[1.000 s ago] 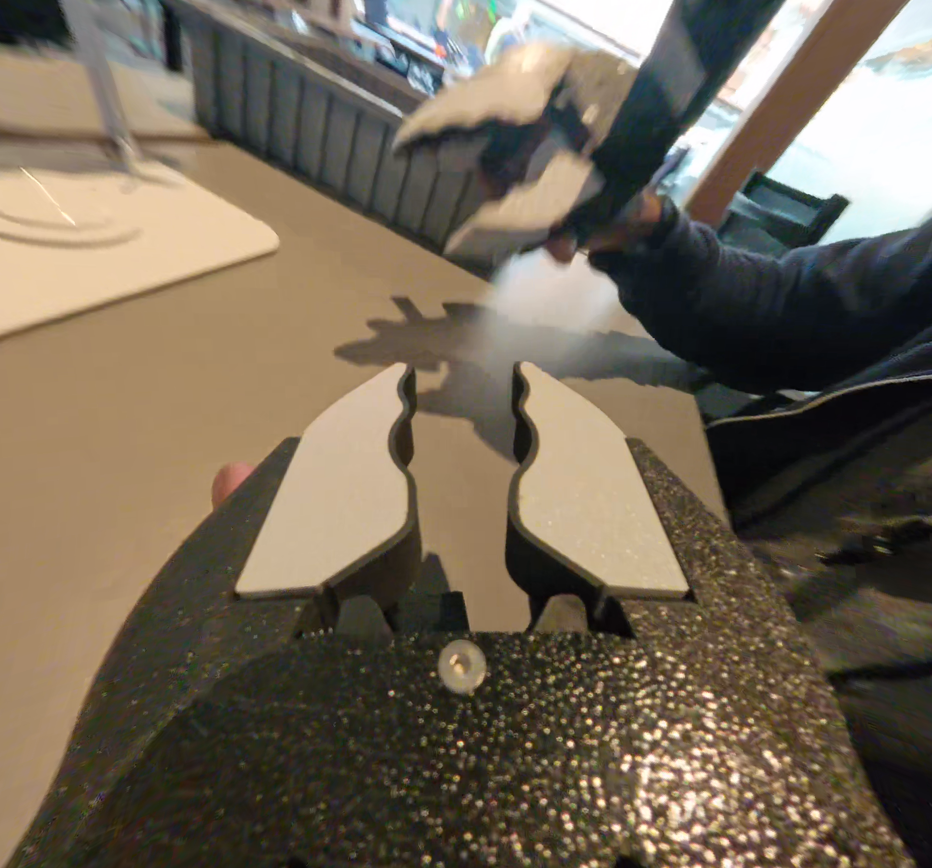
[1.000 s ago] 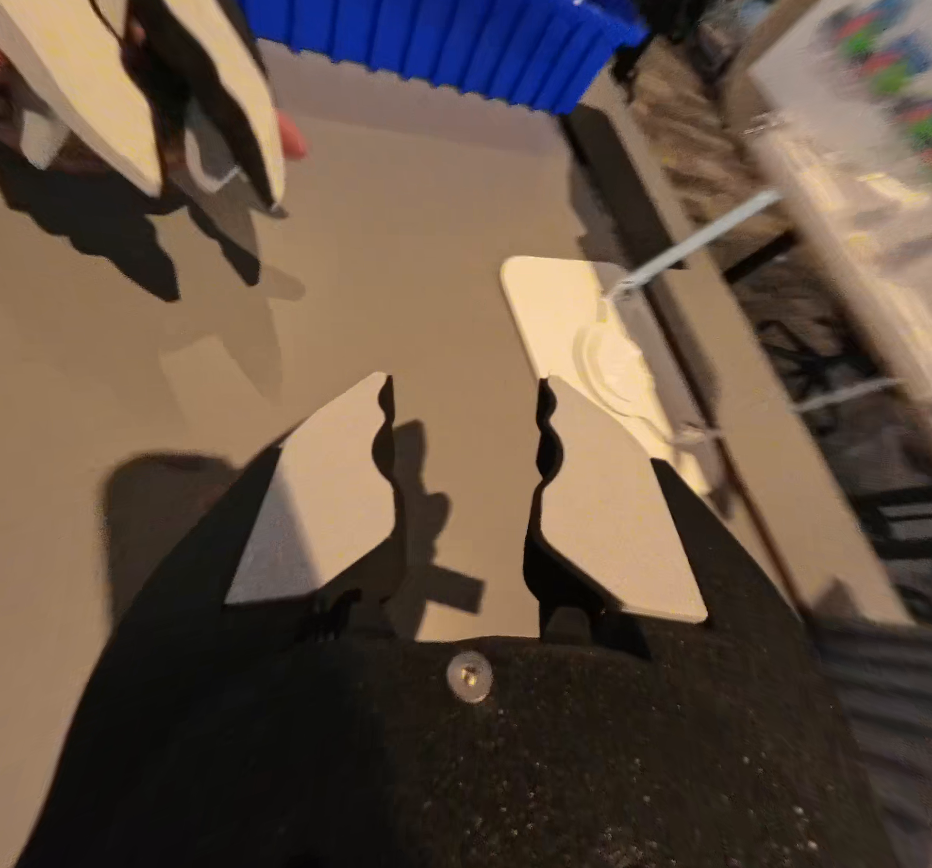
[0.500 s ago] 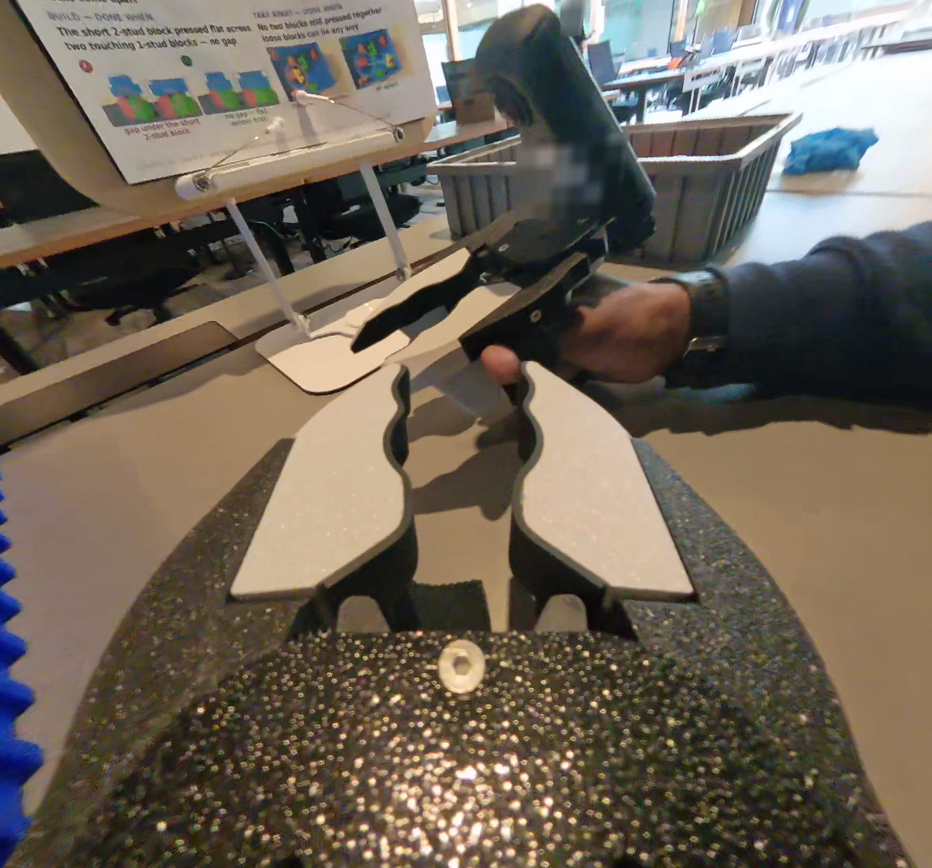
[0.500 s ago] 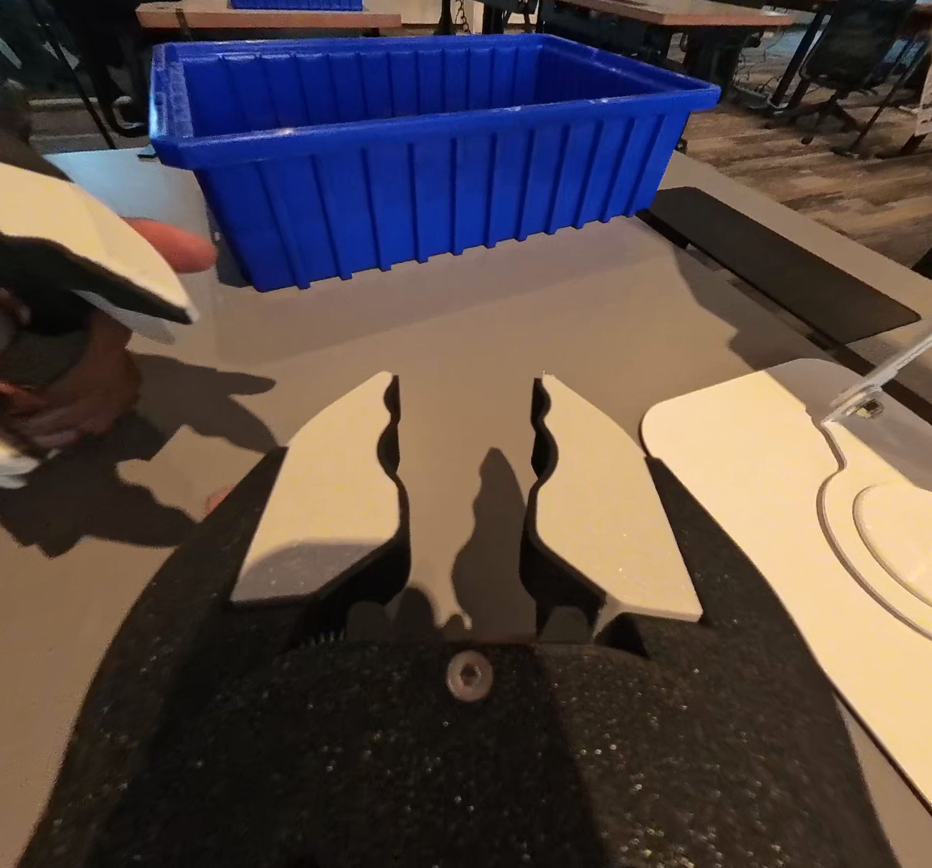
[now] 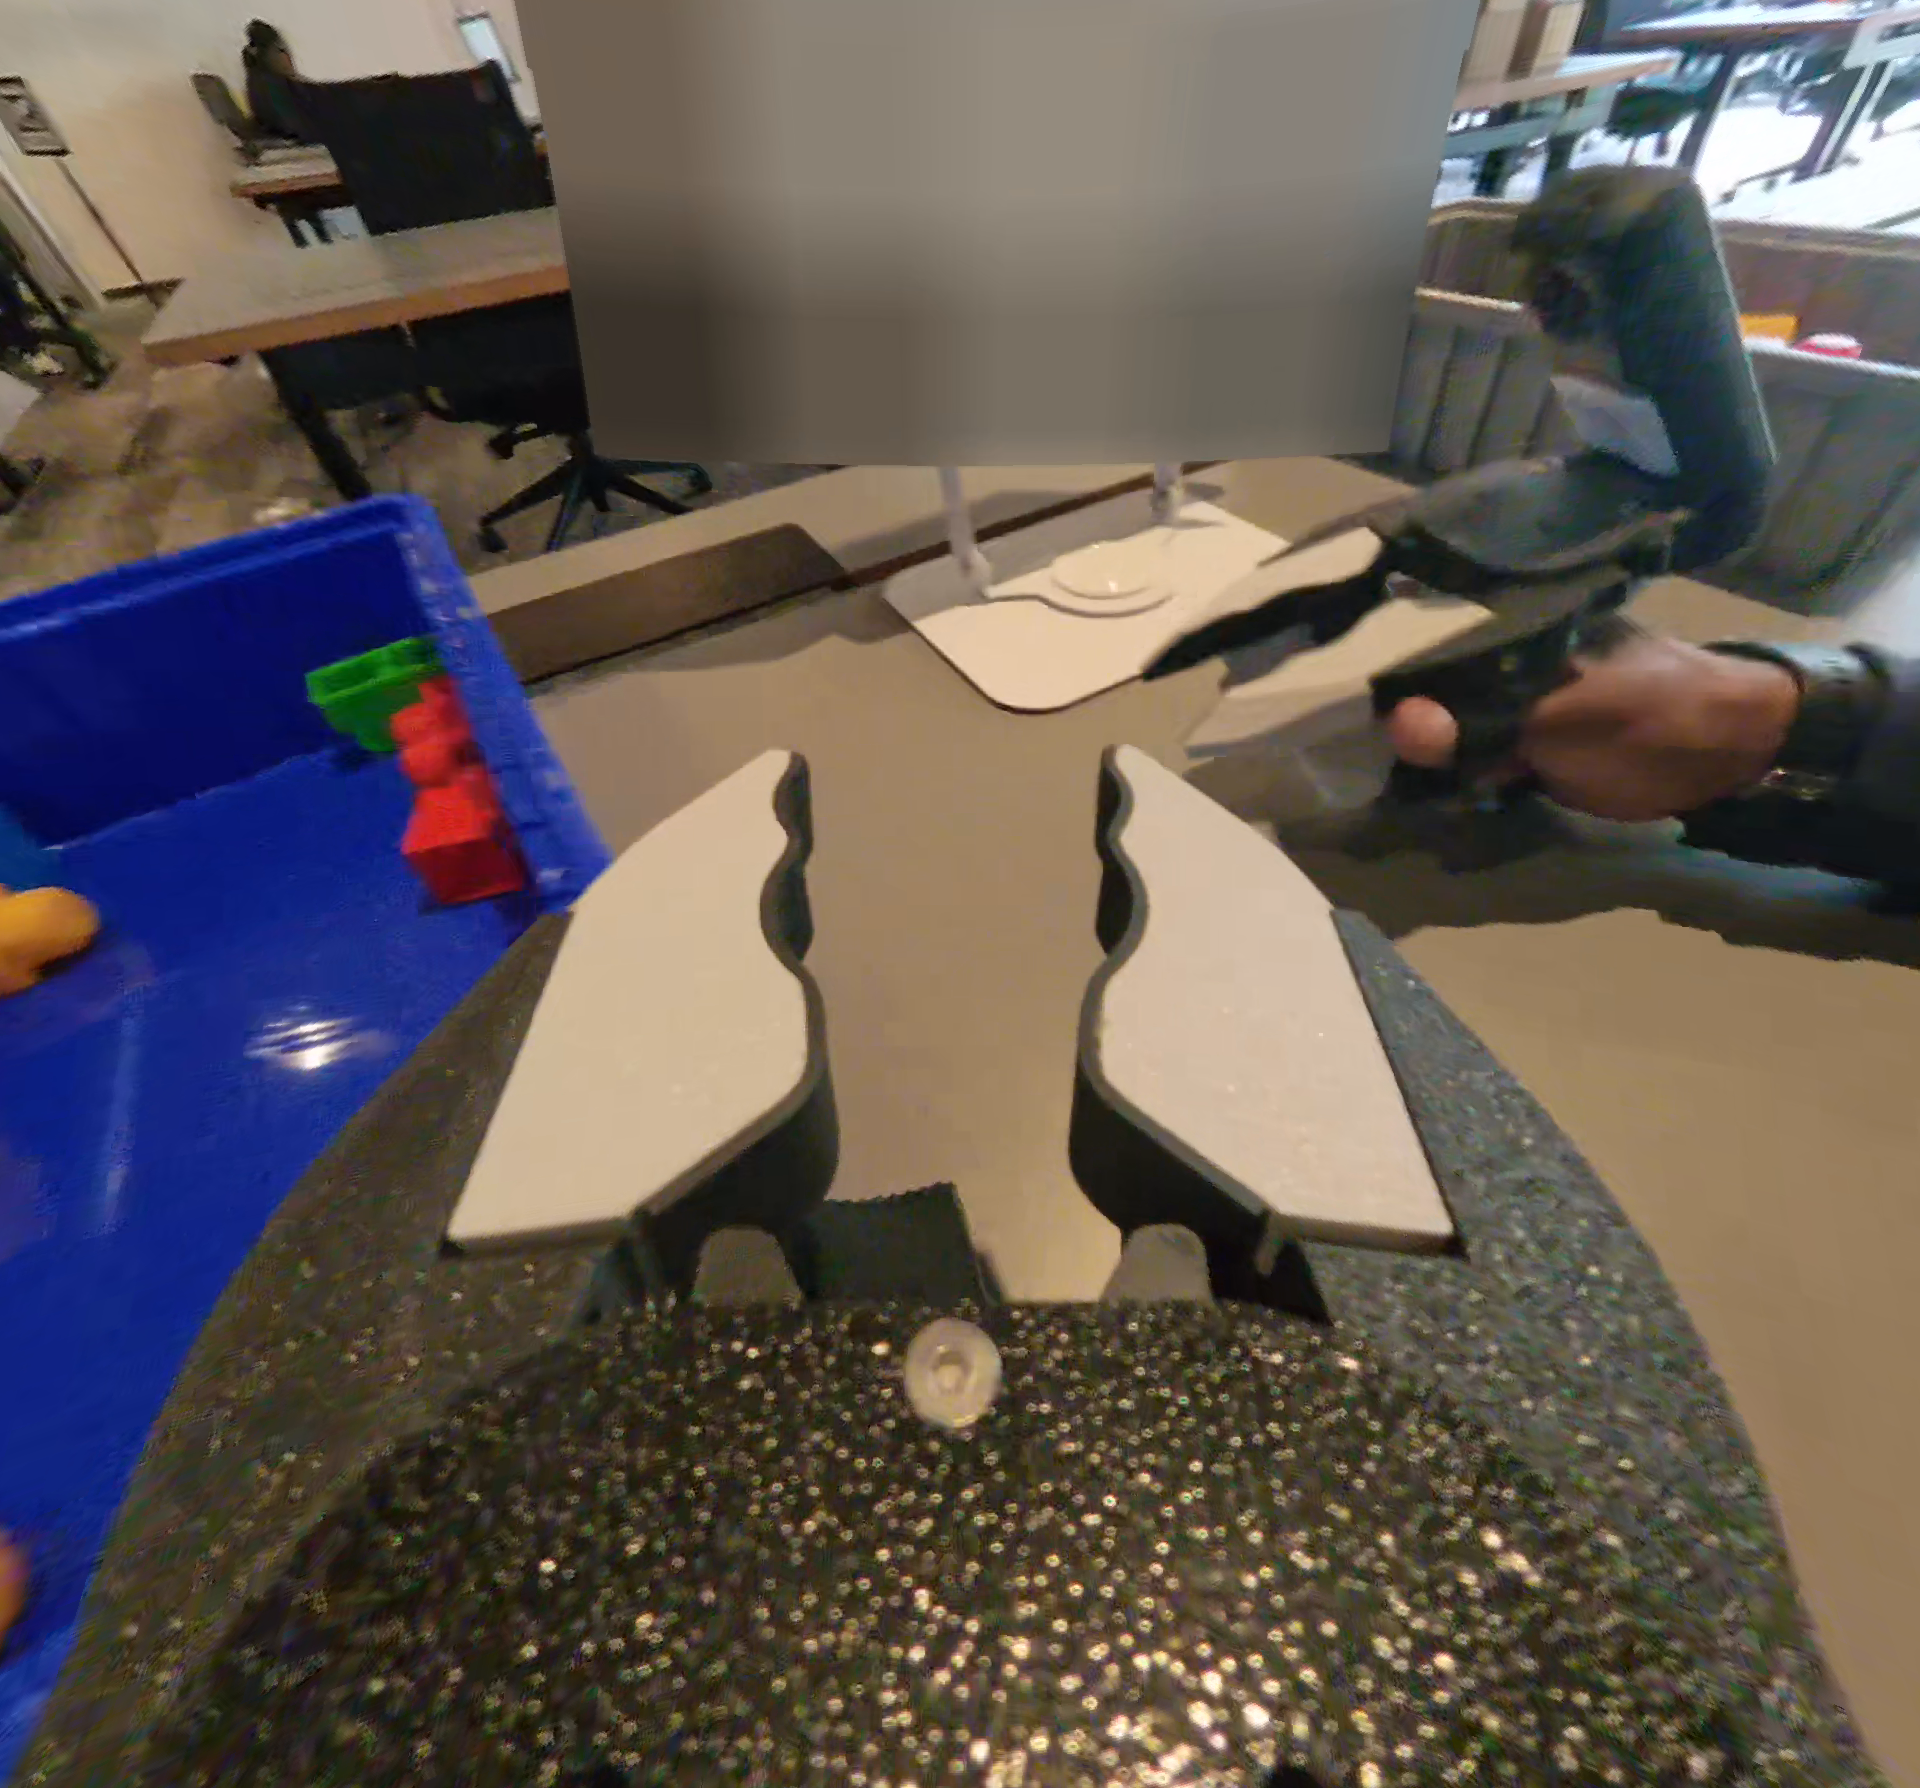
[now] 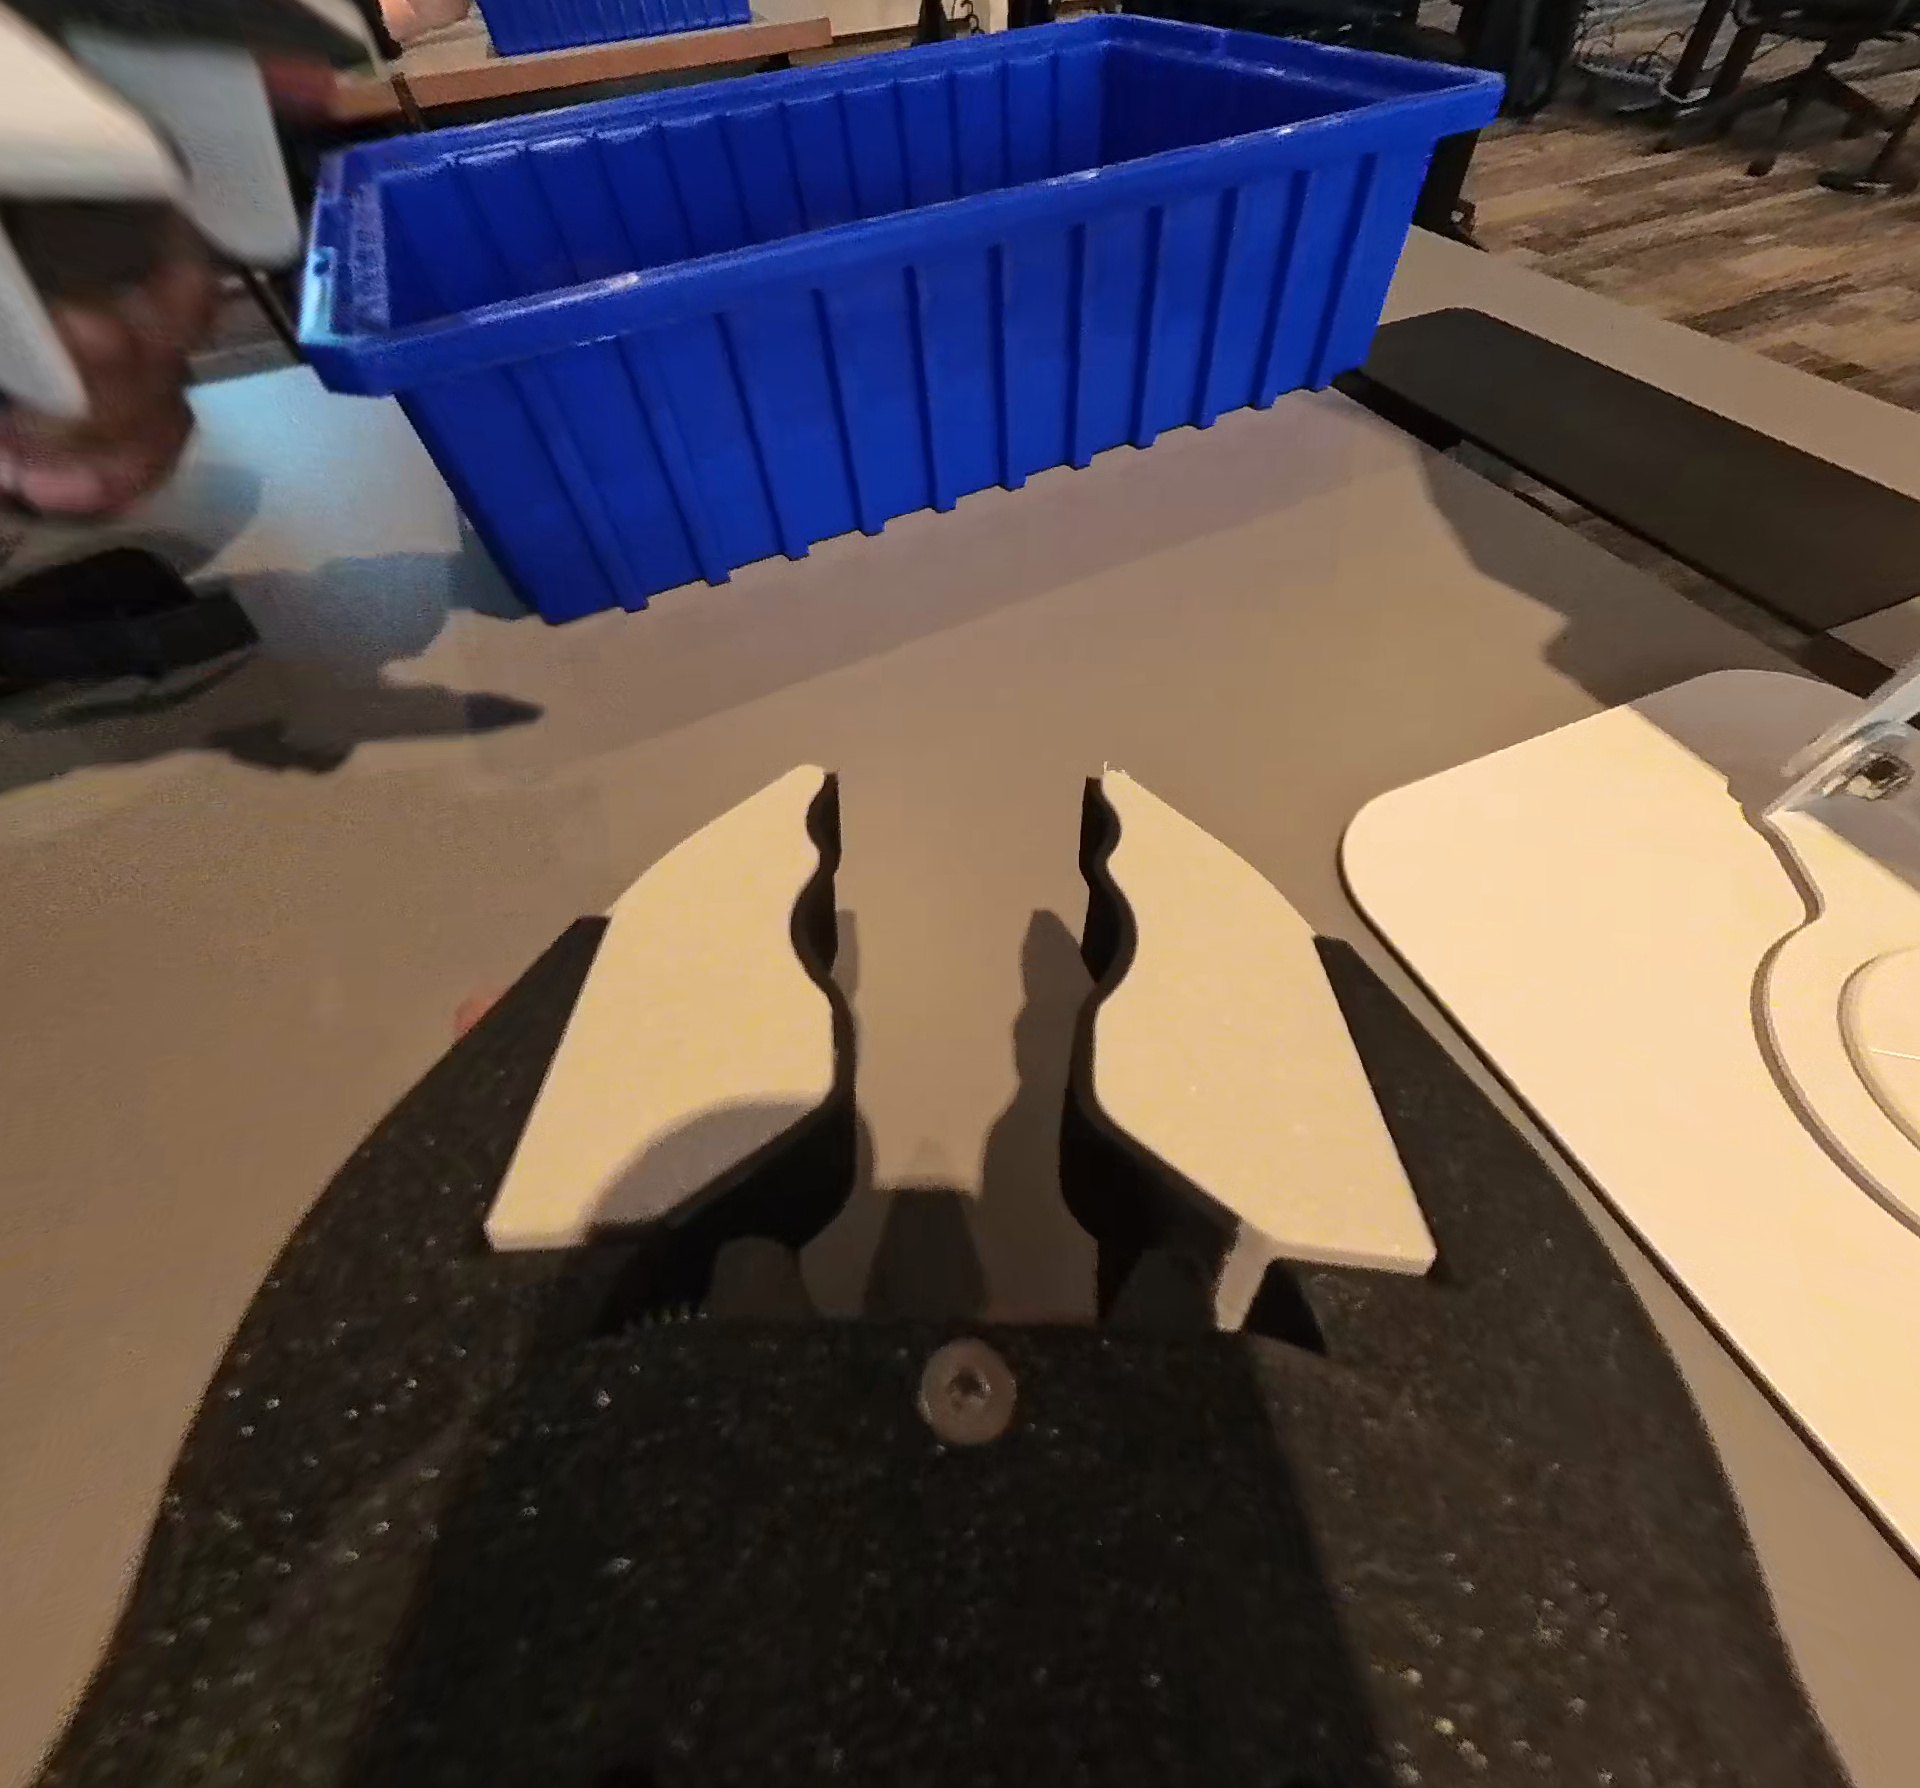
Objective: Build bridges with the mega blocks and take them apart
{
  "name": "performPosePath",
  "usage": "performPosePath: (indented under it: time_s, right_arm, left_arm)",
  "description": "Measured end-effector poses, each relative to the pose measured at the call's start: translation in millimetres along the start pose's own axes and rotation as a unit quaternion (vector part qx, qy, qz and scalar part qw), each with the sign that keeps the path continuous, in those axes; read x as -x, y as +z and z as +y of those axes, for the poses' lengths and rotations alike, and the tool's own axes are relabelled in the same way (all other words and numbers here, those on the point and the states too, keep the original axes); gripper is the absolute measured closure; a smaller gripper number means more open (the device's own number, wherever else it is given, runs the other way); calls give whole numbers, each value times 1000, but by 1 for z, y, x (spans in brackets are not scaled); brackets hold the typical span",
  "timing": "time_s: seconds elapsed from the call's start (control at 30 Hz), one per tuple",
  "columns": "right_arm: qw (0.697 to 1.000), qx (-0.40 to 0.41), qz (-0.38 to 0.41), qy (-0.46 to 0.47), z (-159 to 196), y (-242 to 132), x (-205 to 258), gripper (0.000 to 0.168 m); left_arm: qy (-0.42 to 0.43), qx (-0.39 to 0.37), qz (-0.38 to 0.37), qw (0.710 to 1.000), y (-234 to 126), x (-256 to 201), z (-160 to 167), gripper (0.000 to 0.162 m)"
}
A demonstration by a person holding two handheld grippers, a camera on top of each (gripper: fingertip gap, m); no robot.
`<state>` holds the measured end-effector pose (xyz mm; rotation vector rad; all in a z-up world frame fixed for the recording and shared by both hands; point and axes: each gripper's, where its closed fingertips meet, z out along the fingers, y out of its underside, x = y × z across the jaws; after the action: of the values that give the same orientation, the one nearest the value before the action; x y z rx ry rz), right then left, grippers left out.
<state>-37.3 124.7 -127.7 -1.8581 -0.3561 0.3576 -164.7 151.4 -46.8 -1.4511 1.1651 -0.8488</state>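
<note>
My left gripper point(image 5: 951, 762) is open and empty above the bare grey table point(image 5: 935, 865). To its left stands a blue bin point(image 5: 208, 959) holding a red block point(image 5: 452, 803), a green block point(image 5: 364, 684) and an orange block point(image 5: 42, 928). My right gripper point(image 6: 956, 788) is open and empty over the table, facing the long side of the blue bin point(image 6: 883, 367). The right gripper also shows in the left wrist view point(image 5: 1299, 616), held in a hand at the right. The left gripper shows blurred at the top left of the right wrist view point(image 6: 156, 149).
A white stand base point(image 5: 1060, 626) with a blurred sheet above it stands behind the work area; it also shows in the right wrist view point(image 6: 1558, 959). A grey bin point(image 5: 1829, 429) stands at the far right. A dark strip point(image 6: 1662, 460) lies along the table's far edge.
Both grippers have swung round: the left now faces the stand and the blue bin's inside, the right faces the bin. The left jaws have opened wider; the right jaws have narrowed a little.
</note>
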Motion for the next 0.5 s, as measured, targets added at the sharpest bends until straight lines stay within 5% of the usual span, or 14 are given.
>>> performPosePath:
  time_s: [0.17, 0.27, 0.5]
  right_arm:
    - [1000, -1, -9, -18, 0, 0, 6, 124]
    - [1000, 2, -15, -25, 1, 0, 9, 124]
    - [999, 14, -24, -40, 4, 1, 14, 124]
  left_arm:
    - [43, 75, -57, 995, -30, 65, -35, 112]
    - [56, 180, -50, 981, -16, 114, -37, 116]
    - [-95, 434, 12, 896, 86, 202, 54, 106]
